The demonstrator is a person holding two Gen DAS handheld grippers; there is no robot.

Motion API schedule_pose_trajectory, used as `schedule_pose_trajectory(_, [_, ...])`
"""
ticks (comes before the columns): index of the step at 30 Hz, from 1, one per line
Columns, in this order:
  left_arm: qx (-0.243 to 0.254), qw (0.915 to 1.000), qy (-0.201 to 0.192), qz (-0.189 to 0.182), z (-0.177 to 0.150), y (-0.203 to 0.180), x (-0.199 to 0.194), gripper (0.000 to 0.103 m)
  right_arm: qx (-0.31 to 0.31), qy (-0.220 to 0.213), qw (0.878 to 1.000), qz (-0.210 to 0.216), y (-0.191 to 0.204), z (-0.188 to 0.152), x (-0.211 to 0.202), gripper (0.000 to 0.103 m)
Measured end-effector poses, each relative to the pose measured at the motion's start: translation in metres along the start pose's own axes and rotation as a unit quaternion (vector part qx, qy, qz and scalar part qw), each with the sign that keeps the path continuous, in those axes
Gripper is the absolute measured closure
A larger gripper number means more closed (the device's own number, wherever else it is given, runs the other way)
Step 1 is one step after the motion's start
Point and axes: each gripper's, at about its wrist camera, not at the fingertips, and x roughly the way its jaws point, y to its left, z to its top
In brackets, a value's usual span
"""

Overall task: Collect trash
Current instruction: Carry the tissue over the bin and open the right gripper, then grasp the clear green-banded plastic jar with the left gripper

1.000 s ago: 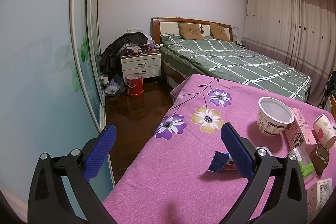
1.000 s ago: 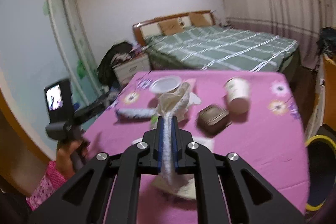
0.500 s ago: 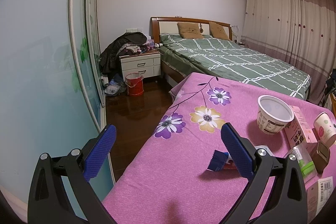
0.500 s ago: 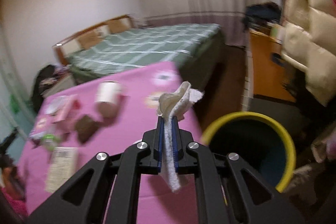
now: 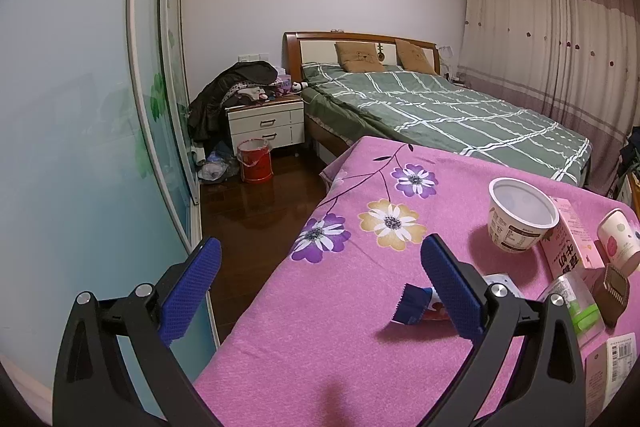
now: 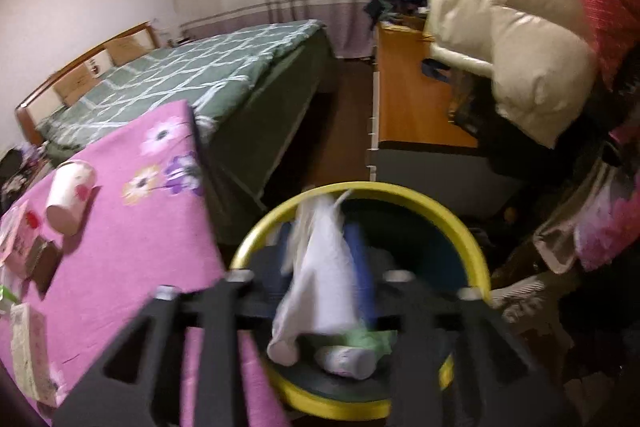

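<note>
Since the earlier frames the right gripper (image 6: 324, 259) has swung off the pink table (image 6: 132, 227) to hang over the yellow-rimmed bin (image 6: 468, 239), and its jaws have just been opening, with the white tissue (image 6: 320, 267) between them. The tissue looks to be slipping free, not pinched; blur hides whether a pad touches it. It hangs lengthwise along the fingers, its lower end pointing down into the bin, directly above rubbish already inside. The drop depends on that: tissue straight over the opening. The left gripper (image 5: 316, 287) is wide open and empty, at the table's near edge. The blue wrapper (image 5: 412, 303) lies just beside its right finger; beyond stand the white cup (image 5: 520, 223) and pink carton (image 5: 568, 243).
</note>
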Motion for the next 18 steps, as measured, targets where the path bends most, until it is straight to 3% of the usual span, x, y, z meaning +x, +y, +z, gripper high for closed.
schedule_pose_trajectory(2, [0.002, 1.0000, 0.000, 0.000, 0.000, -0.001, 0.000, 0.005, 0.011, -0.012, 1.000, -0.005, -0.003, -0.001, -0.003, 0.041])
schedule_pose_trajectory(11, [0.007, 1.0000, 0.001, -0.006, -0.002, -0.003, 0.001, 0.005, -0.030, -0.033, 0.996, 0.073, 0.046, -0.026, -0.024, 0.036])
schedule_pose_trajectory(18, [0.022, 0.9994, 0.005, -0.028, -0.002, -0.012, 0.001, 0.005, -0.083, -0.056, 0.993, 0.067, 0.085, -0.036, -0.041, 0.030])
